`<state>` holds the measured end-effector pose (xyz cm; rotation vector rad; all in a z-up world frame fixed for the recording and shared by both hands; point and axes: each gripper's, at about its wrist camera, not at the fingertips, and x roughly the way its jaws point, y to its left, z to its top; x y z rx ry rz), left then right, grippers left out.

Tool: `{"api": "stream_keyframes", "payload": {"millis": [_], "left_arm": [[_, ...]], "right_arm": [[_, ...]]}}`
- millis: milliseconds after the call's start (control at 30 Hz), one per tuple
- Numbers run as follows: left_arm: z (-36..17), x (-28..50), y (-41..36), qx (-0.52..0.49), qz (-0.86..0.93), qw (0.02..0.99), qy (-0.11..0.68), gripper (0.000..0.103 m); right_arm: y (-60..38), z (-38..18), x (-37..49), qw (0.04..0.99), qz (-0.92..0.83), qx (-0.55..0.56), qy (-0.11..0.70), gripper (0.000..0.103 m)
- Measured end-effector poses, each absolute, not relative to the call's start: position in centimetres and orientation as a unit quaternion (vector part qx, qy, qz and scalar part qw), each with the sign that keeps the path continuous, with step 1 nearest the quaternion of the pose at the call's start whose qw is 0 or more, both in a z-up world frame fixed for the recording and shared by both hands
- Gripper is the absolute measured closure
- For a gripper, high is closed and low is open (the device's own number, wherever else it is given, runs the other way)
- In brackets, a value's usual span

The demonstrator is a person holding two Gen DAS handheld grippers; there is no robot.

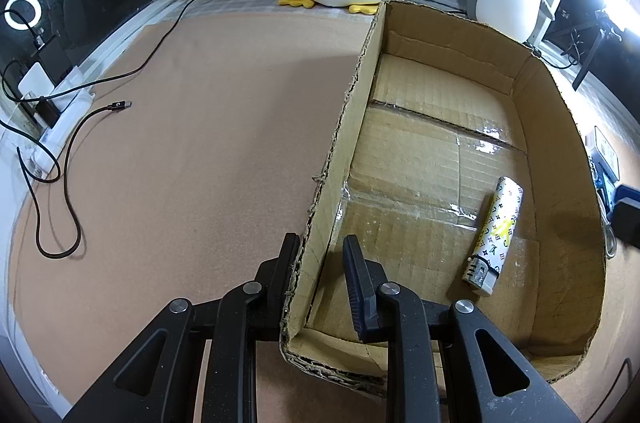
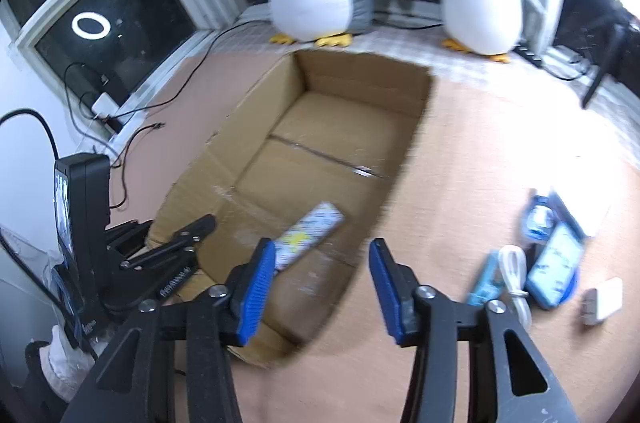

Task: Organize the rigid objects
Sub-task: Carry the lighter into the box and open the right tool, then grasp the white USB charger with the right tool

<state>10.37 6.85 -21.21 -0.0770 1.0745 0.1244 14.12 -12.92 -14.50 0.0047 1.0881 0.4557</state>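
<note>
Lighter (image 1: 496, 233) lies flat in box (image 1: 560, 127), metal end toward near wall. Left claw (image 1: 320, 263) straddles box wall, narrow gap; right claw (image 2: 322, 287) wide, empty.

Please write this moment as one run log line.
left gripper: astride cardboard box wall, not clamped | right gripper: open, empty | lighter: inside box | small items: on table

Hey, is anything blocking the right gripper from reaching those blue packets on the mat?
Nothing visible. The right gripper is open and empty, and only bare mat lies between it and the blue packets.
</note>
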Motion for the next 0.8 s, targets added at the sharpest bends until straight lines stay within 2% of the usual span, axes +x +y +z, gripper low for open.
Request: {"api": "stream_keyframes", "payload": {"millis": [333, 500, 800], "left_arm": [[-21.2, 10.3, 6.6, -0.029, 0.06, 0.857, 0.511, 0.078], [-21.1, 10.4, 6.6, -0.029, 0.061, 0.857, 0.511, 0.078], [-21.1, 10.4, 6.5, -0.029, 0.062, 0.857, 0.511, 0.078]], "right_arm": [[-22.3, -12.3, 13.4, 0.858, 0.151, 0.049, 0.489, 0.056], [-27.6, -13.0, 13.4, 0.865, 0.112, 0.078, 0.484, 0.05], [-34.8, -16.1, 14.7, 0.847, 0.04, 0.064, 0.526, 0.049]]}}
